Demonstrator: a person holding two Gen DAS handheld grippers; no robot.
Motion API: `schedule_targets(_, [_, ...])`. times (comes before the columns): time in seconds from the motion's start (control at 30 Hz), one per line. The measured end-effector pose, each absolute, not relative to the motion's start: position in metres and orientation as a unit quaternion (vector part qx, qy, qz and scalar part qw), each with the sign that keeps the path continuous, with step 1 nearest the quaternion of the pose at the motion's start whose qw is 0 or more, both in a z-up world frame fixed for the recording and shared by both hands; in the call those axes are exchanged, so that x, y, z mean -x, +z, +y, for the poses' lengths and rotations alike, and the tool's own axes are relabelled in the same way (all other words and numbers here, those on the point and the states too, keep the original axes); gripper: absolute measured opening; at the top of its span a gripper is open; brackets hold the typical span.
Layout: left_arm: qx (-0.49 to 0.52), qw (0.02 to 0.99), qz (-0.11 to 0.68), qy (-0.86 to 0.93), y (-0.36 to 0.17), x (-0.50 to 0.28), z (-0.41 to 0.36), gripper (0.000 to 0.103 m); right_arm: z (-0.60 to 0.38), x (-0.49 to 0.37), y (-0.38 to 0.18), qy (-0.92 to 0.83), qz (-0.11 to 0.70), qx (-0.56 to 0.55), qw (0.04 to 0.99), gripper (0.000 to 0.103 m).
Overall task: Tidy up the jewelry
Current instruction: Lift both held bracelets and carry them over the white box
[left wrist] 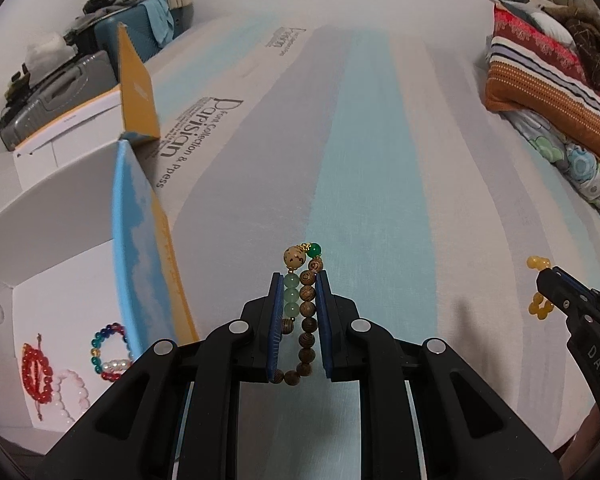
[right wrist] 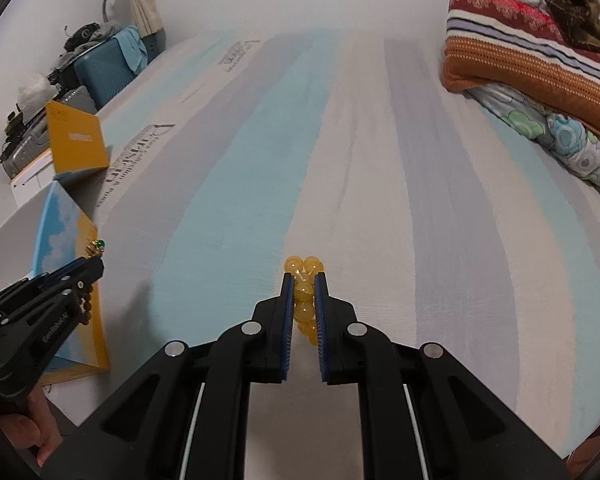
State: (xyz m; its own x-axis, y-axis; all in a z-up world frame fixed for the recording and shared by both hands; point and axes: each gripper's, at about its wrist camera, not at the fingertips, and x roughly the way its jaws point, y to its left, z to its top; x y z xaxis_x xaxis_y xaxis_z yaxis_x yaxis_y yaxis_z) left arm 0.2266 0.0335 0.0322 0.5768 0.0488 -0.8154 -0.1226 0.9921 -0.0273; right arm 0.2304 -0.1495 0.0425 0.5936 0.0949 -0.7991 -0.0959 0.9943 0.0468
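Observation:
My left gripper (left wrist: 299, 280) is shut on a bracelet of brown wooden and green beads (left wrist: 306, 308), held above the striped bed sheet. My right gripper (right wrist: 304, 278) is shut on a yellow bead bracelet (right wrist: 305, 292); it also shows in the left wrist view (left wrist: 540, 286) at the far right. An open white box (left wrist: 60, 280) with a blue and yellow flap (left wrist: 140, 248) stands to the left. Inside lie a red bracelet (left wrist: 36, 372), a pink one (left wrist: 74, 396) and a multicoloured one (left wrist: 108, 352). The left gripper shows in the right wrist view (right wrist: 94, 262) beside the box flap (right wrist: 60, 232).
The striped blue, grey and white sheet (right wrist: 340, 160) stretches ahead. Folded blankets and pillows (right wrist: 540, 60) lie at the back right. Suitcases and clutter (left wrist: 60, 68) stand at the back left beyond the bed. A yellow box lid (left wrist: 136, 84) stands upright behind the box.

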Motion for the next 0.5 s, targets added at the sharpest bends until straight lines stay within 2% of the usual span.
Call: schedule_targets(0.5, [0.04,0.897,0.436,0.062,0.073,-0.187,0.051,0.015,-0.11,-0.201,0.084,0.077,0.423,0.006,0.903,0.009])
